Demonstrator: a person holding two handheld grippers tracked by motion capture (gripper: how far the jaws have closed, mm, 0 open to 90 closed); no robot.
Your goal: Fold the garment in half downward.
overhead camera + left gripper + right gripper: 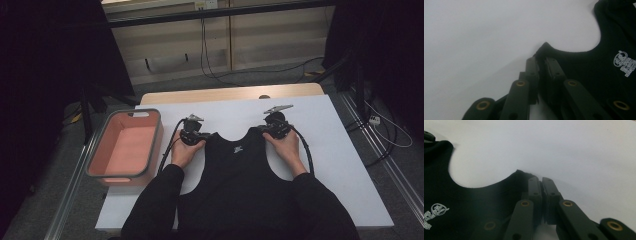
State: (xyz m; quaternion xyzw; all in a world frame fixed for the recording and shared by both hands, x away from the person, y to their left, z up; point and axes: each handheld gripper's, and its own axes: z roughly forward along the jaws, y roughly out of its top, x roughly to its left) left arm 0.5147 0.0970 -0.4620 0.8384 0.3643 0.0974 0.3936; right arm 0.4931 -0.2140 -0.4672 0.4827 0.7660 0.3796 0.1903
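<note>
Black sleeves come in at the bottom of the high view, and both hands are planted at the top of a black tank top (pixel 240 175) lying flat on the white tabletop (pixel 345 165), its hem toward the person. Left gripper (pixel 196 132) sits at the garment's left shoulder strap, right gripper (pixel 272 128) at the right strap, the neckline dipping between them. A pink bin with a grey rim (pixel 125 145) stands just beside the tabletop's left edge, well apart from the garment.

Over to the left gripper view: the left gripper (pixel 541 60) has its fingers (pixel 532 67) pressed close, pinching the tip of the strap, dark cloth caught in the narrow slit. A small white logo (pixel 624 63) shows on the fabric at right.

Now the right gripper view: the right gripper (pixel 541 179) has its fingers (pixel 550 190) squeezed together at the end of the other strap, the cloth edge running in between them. The tank top (pixel 474 205) spreads off to the left, logo (pixel 436 215) low in the corner.
</note>
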